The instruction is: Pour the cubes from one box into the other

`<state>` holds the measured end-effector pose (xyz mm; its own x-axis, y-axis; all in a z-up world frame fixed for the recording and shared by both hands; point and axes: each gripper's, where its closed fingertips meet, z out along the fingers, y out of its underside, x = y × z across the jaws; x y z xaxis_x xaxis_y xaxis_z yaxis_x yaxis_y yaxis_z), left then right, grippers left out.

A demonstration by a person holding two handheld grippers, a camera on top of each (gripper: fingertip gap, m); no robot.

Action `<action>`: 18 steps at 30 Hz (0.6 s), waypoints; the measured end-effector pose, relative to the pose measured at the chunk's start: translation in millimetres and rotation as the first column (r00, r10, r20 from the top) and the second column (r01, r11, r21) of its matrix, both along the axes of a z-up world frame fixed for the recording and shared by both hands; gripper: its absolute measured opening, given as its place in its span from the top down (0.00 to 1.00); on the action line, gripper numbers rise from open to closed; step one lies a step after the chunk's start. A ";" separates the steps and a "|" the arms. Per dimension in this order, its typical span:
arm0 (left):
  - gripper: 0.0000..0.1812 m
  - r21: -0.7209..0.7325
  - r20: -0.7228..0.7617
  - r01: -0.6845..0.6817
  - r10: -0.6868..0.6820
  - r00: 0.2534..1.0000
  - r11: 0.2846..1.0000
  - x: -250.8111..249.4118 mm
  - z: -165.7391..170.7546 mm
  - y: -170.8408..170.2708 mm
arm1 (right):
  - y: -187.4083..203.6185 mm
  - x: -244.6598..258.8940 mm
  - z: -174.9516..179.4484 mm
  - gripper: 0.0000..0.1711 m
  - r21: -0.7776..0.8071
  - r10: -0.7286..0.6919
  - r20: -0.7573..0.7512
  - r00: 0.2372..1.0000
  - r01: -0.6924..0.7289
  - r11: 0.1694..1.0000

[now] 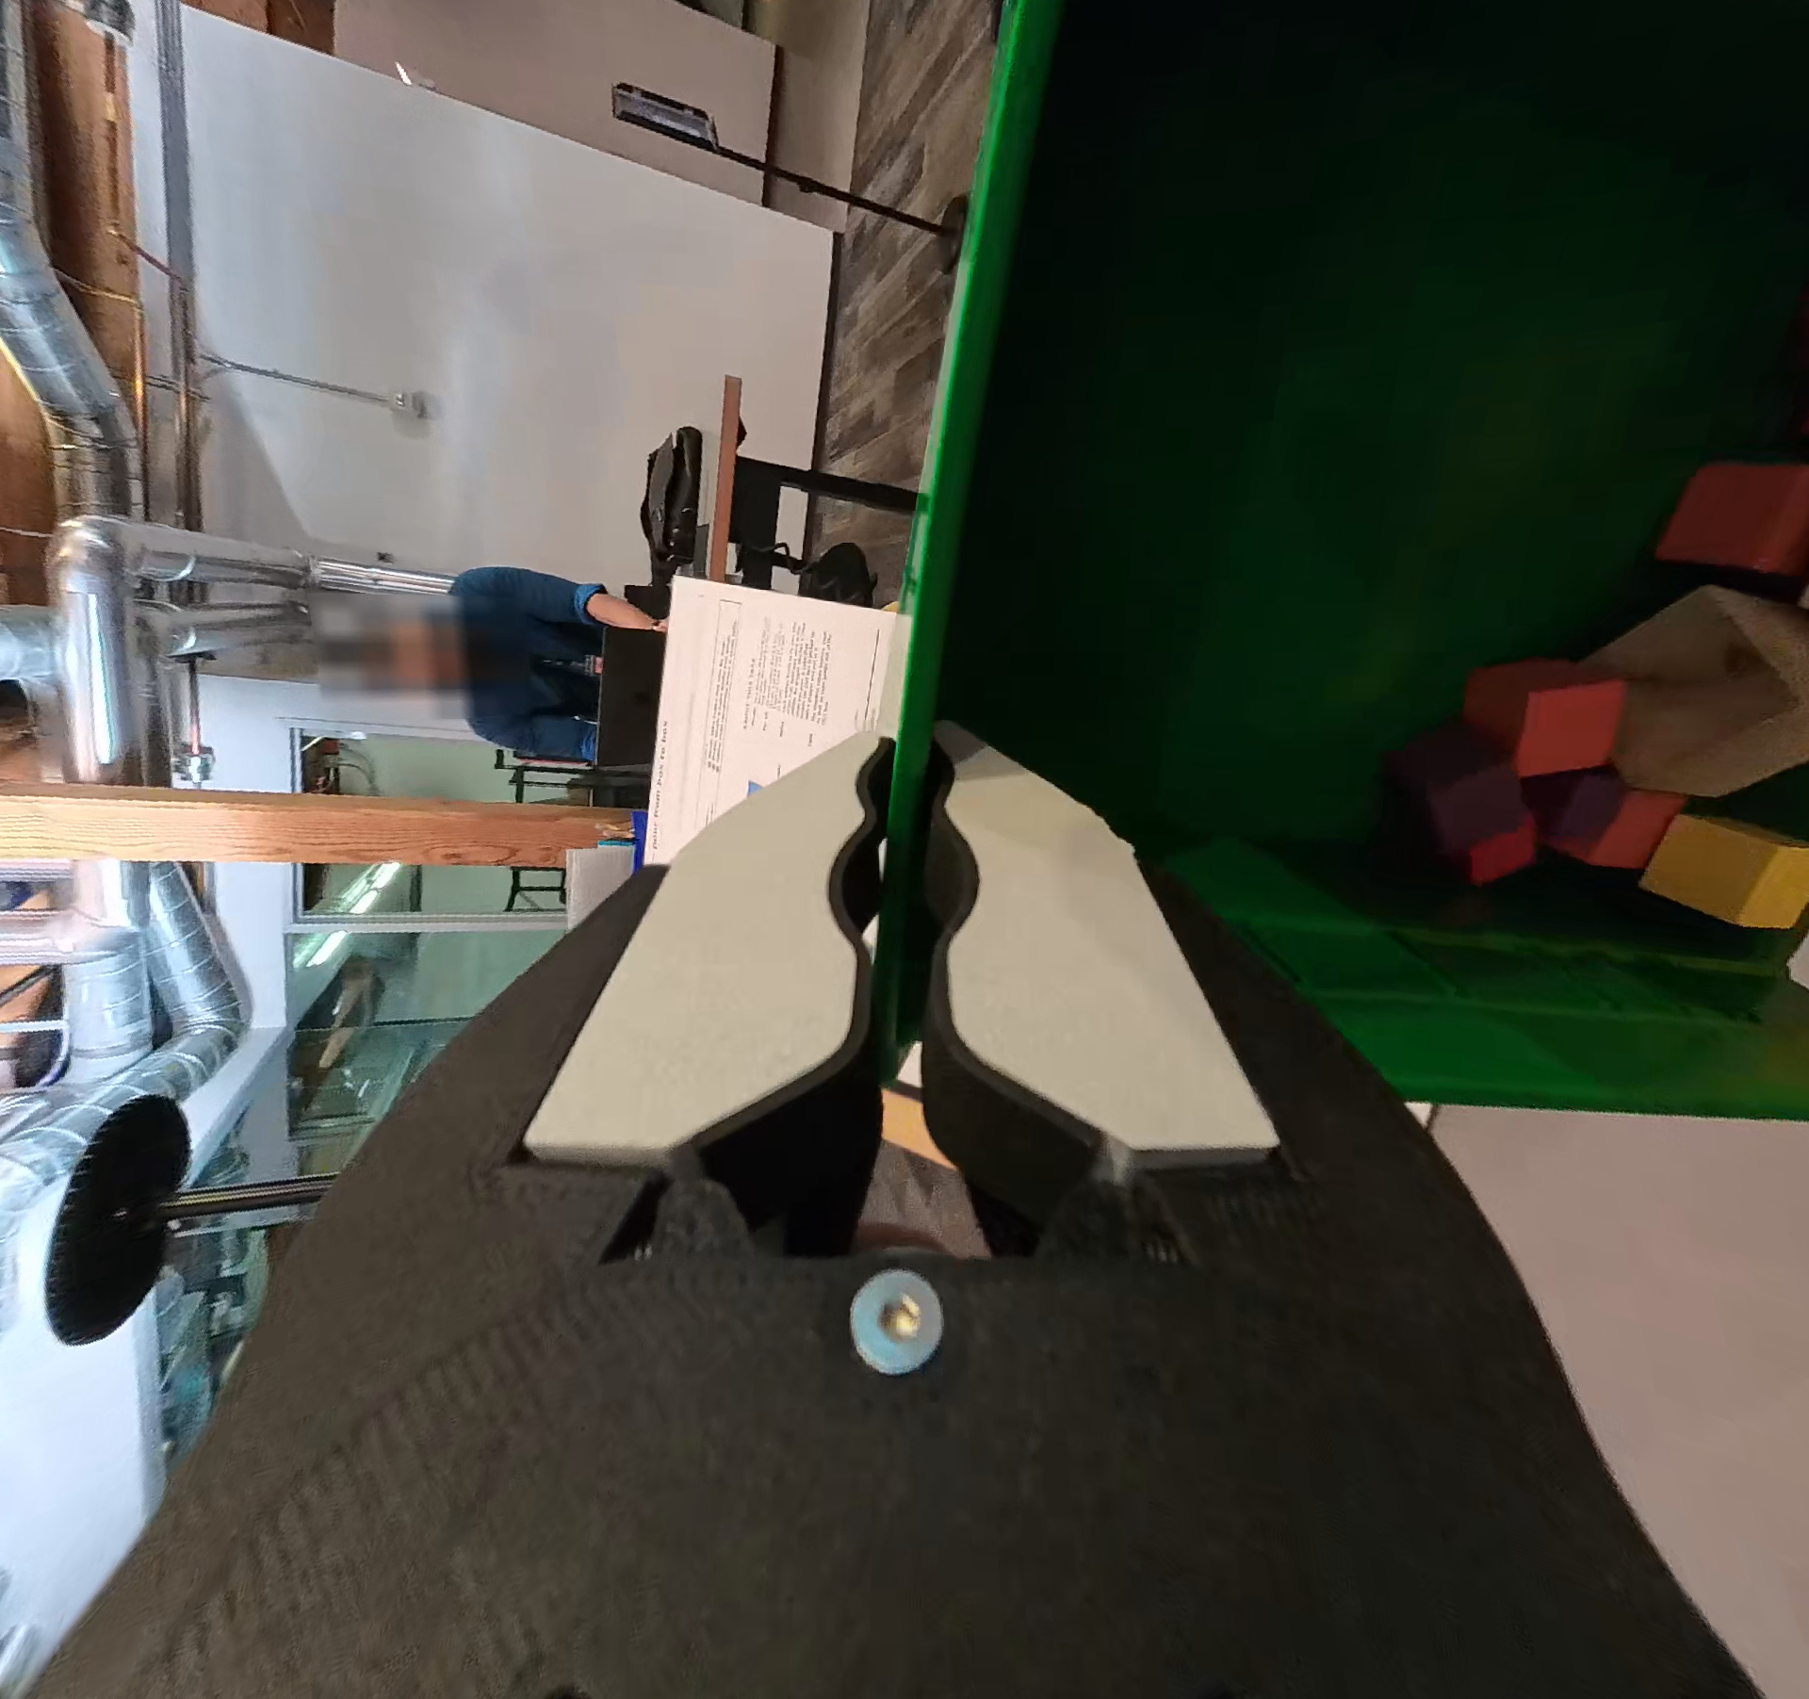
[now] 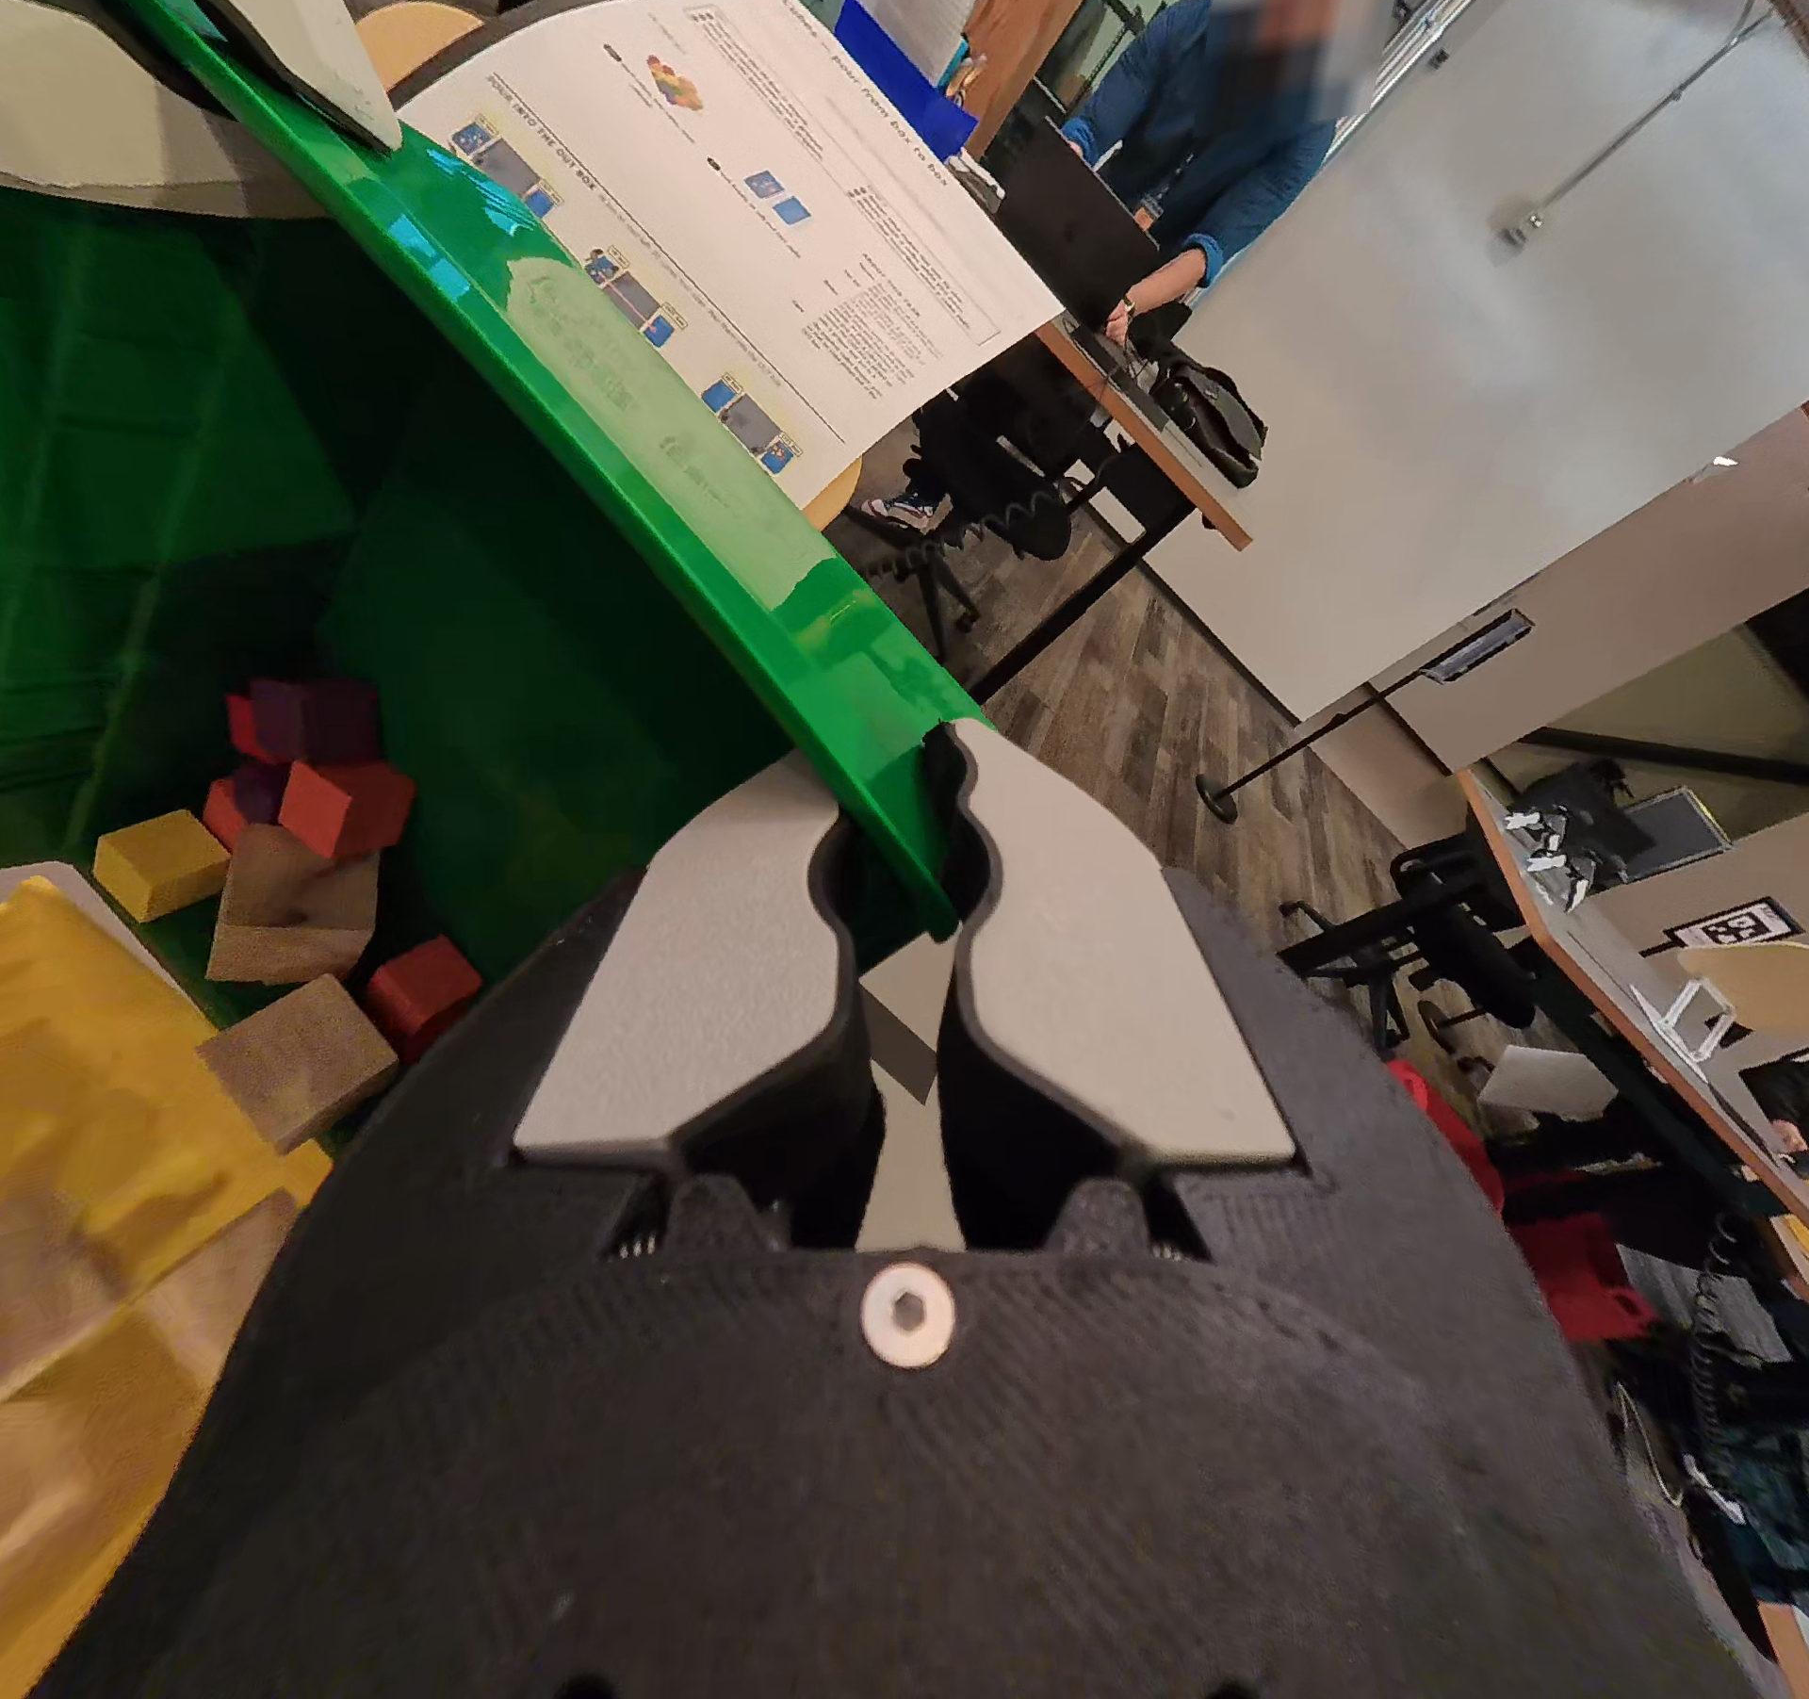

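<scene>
A green box is lifted and tipped on its side. My left gripper is shut on its thin wall, one finger inside and one outside. My right gripper is shut on the rim of the same green box at another corner. The left gripper's fingers show at the top left of the right wrist view. Red, purple, yellow and plain wood cubes lie heaped in the low part of the box. A wood cube lies at the box's lip beside a yellow box, which is blurred.
A printed sheet lies just beyond the green box. A white table top shows below the box. A person sits at a desk behind. Office chairs, a floor stand and desks fill the room at right.
</scene>
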<state>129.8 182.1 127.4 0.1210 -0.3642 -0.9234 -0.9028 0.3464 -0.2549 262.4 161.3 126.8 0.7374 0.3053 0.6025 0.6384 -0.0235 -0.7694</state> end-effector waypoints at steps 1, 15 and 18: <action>0.98 0.000 0.001 0.002 -0.002 1.000 1.000 0.3 0.5 0.0 | -0.4 0.3 0.7 0.98 0.001 -0.002 0.000 1.000 0.002 1.000; 0.99 0.042 0.017 0.013 -0.014 1.000 0.999 -1.9 16.2 -14.8 | -16.2 -2.2 15.3 0.95 0.046 -0.005 0.007 1.000 0.004 0.999; 0.99 0.048 0.020 0.019 -0.020 1.000 0.999 -1.0 16.9 -20.2 | -22.4 -1.6 17.8 0.95 0.059 -0.010 0.012 1.000 0.009 0.998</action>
